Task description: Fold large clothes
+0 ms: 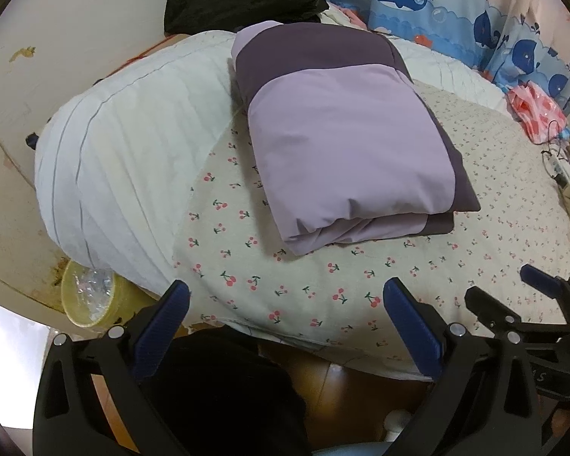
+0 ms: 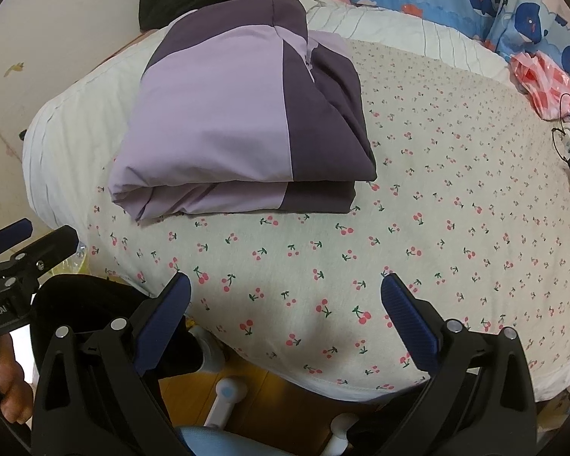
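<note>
Purple garment (image 1: pixel 345 144) looks done: folded into a compact rectangular stack, light and dark purple panels, layered edge facing me. It sits on the bed (image 1: pixel 323 288), partly on the cherry-print sheet and partly on the white striped quilt (image 1: pixel 106 159) toward the wall side.

My left claw (image 1: pixel 288 315) is spread wide and holds nothing, hovering off the near edge of the bed, well apart from the stack. My right claw (image 2: pixel 285 304) is the same: wide, empty, over the near part of the sheet, clear of the garment.

Judgement: this item is finished or one tidy-up pass from it; the near-left corner bulges slightly. What's left is probably the next piece. A black garment (image 1: pixel 243 3) lies rumpled behind the stack by the wall, unfolded as far as I can tell; the fisheye rim squashes it, so not certain. Pink item (image 1: pixel 535 114) at far right is too small to identify.
</note>
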Tool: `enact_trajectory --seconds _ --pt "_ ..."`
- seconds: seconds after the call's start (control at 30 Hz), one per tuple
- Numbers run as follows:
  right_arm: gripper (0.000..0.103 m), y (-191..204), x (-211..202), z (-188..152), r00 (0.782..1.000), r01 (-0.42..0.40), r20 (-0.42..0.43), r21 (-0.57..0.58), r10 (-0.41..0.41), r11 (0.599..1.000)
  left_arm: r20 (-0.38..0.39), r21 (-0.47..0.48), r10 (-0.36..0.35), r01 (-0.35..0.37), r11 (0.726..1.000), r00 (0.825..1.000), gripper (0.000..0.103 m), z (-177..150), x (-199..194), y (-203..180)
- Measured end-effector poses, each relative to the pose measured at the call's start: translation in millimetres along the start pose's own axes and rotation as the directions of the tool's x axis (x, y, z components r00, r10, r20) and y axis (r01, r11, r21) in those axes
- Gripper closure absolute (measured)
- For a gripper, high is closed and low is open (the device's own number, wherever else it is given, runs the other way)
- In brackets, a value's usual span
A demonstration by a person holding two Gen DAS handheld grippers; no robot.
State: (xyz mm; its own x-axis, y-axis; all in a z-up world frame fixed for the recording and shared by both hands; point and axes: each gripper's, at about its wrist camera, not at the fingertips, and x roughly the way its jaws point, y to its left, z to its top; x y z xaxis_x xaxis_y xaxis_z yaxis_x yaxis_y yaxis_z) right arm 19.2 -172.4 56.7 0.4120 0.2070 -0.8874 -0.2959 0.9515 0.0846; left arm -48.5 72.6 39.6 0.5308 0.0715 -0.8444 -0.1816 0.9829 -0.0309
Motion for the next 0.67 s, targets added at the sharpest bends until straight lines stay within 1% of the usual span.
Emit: enact_trajectory --seconds 0.07,0.13,0.2,0.27,0.33,0.4,0.5,0.67 --pt "0.006 -0.8 1.4 -0.5 1.000 -0.003 -0.004 0.002 0.003 1.000 -0.004 -0.008 -0.050 0.050 0.999 0.999 0.005 -0.9 1.5 1.5" --pt "0.006 -1.7 2.7 -1.3 1.000 -0.007 -0.009 0.005 0.007 1.000 0.025 -0.012 -0.060 0.060 0.998 0.998 0.006 -2.4 -1.2 2.6" --pt "0.006 -2.3 3.3 -1.5 1.000 -0.006 -0.010 0.007 0.006 1.000 0.071 -0.006 -0.035 0.036 0.999 0.997 0.006 -2.4 -7.5 2.5" --pt "0.006 -2.4 2.4 -1.1 1.000 -0.007 -0.008 0.009 0.007 1.000 0.105 0.022 0.011 -0.014 1.000 0.994 0.006 -1.2 -13.0 -1.0" --pt "0.006 -1.4 1.5 -1.0 1.000 -0.007 -0.006 0.009 0.007 1.000 0.121 0.043 0.040 -0.045 0.998 0.992 0.006 -0.5 -15.5 -5.1" --pt "0.006 -0.8 1.4 -1.0 1.000 -0.008 -0.005 0.007 0.008 1.000 0.117 0.054 0.066 -0.072 0.996 0.991 0.006 -0.2 -14.6 -8.4" --pt "0.006 -0.1 1.4 -0.8 1.000 -0.008 -0.006 0.002 0.008 1.000 0.088 0.051 0.060 -0.064 0.997 0.994 0.006 0.3 -9.5 -9.8" --pt "0.006 -1.5 0.8 -0.8 1.000 -0.008 -0.006 0.008 0.008 1.000 0.086 0.057 0.067 -0.072 0.996 0.994 0.006 -2.1 -9.0 -10.2"
